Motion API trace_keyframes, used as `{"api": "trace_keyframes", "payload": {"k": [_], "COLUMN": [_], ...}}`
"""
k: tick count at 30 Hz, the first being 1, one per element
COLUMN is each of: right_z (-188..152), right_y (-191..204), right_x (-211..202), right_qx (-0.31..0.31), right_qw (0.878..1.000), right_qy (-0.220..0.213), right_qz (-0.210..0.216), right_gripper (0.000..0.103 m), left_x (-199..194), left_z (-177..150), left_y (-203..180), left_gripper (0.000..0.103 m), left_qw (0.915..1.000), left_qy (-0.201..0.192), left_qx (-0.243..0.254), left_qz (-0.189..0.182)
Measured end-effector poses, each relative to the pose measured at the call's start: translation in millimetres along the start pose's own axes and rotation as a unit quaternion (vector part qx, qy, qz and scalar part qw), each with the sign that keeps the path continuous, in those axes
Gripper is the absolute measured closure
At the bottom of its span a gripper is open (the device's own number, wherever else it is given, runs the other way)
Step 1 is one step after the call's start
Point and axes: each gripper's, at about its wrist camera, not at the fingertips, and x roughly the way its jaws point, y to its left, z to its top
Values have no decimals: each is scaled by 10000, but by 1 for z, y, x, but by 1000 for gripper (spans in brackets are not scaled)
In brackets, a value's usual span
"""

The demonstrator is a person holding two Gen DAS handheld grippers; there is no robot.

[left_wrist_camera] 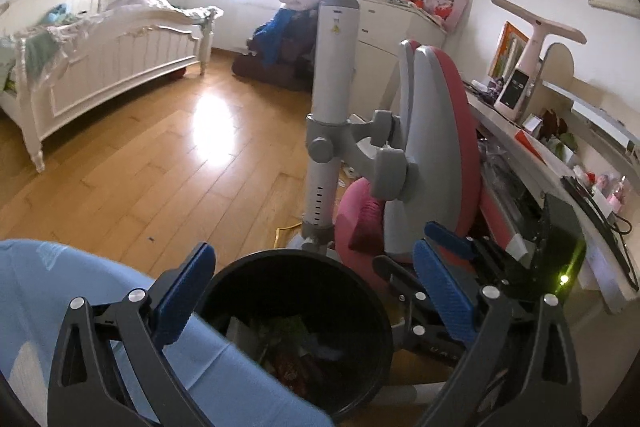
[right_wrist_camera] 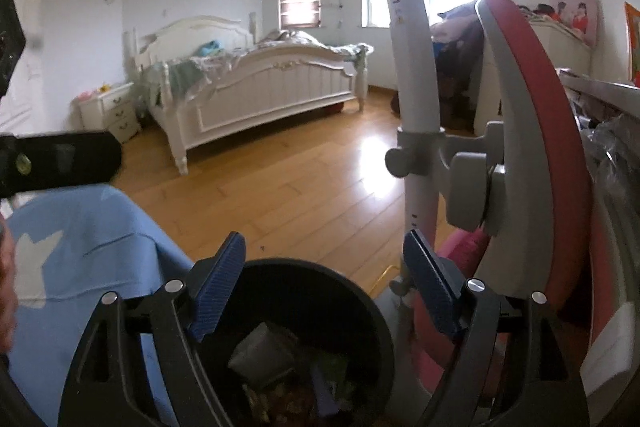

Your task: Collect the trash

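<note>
A round black trash bin [left_wrist_camera: 376, 339] stands on the wooden floor directly under both grippers. Crumpled trash [left_wrist_camera: 292, 351] lies inside it, green, brown and grey scraps. My left gripper [left_wrist_camera: 314, 259] hangs over the bin's mouth, its blue pads [left_wrist_camera: 180, 299] wide apart with nothing between them. In the right wrist view the same bin [right_wrist_camera: 378, 339] fills the bottom, with a grey scrap [right_wrist_camera: 260, 351] on top of the trash. My right gripper [right_wrist_camera: 325, 241] is open above it too, and its pads [right_wrist_camera: 218, 291] hold nothing.
A light blue cloth with white patches [left_wrist_camera: 80, 291] [right_wrist_camera: 88, 251] presses against the bin's left side. A pink and grey chair [left_wrist_camera: 432, 131] on a grey column [right_wrist_camera: 416, 99] stands right behind the bin. A cluttered desk [left_wrist_camera: 532, 155] runs along the right. A white bed [right_wrist_camera: 260, 91] stands across the floor.
</note>
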Motion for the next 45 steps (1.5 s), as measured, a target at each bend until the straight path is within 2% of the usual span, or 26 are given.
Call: {"api": "trace_keyframes", "payload": {"k": [3,7,9,12,15,16,17,20,22,25,27,30,36,41,45], "right_z": [1,8,13,20,25,25,25,23,20,5,-6,-19,-38,-46,-47], "right_y": [18,61,90,136,190,203,224,276,298,327,336,343,340,334,332], "right_x": [-8,-31,-44,-60,-81,-87,-99,-126,-131,-127,-122,-110,-91,-83,-83], "right_qx": [-38,-188,-275,-358,-451,-491,-588,-789,-784,-860,-954,-1016,-1029,-918,-900], "right_qw": [9997,9967,9936,9856,9728,9693,9620,9420,9380,9518,9620,9732,9846,9898,9898], "right_qy": [41,10,-10,59,190,191,152,78,128,58,-82,-169,-228,-126,-152], "right_qz": [243,786,1099,1652,2265,2403,2664,3262,3375,2942,2556,2056,1395,1086,1096], "right_gripper": [22,10,6,5,5,5,5,5,5,5,5,5,5,5,5], "left_x": [-24,-70,-101,-148,-188,-203,-213,-245,-265,-282,-288,-293,-301,-302,-301], "left_z": [-8,-29,-43,-66,-95,-108,-116,-143,-160,-177,-185,-193,-202,-202,-201], "left_y": [8,20,31,59,90,101,107,127,139,152,156,166,174,180,182], "left_gripper": [5,5,5,5,5,5,5,5,5,5,5,5,5,5,5], "left_qw": [9999,9981,9950,9866,9682,9572,9503,9314,9186,9003,8971,8974,8990,9019,9032], "left_qy": [-40,-160,-245,-404,-509,-492,-515,-636,-800,-893,-914,-945,-1037,-983,-938], "left_qx": [-26,98,82,-319,-702,-792,-846,-1075,-1300,-1482,-1546,-1699,-1844,-1944,-1944], "left_qz": [148,589,961,1547,2349,2741,2953,3420,3644,3994,4037,3961,3834,3731,3711]}}
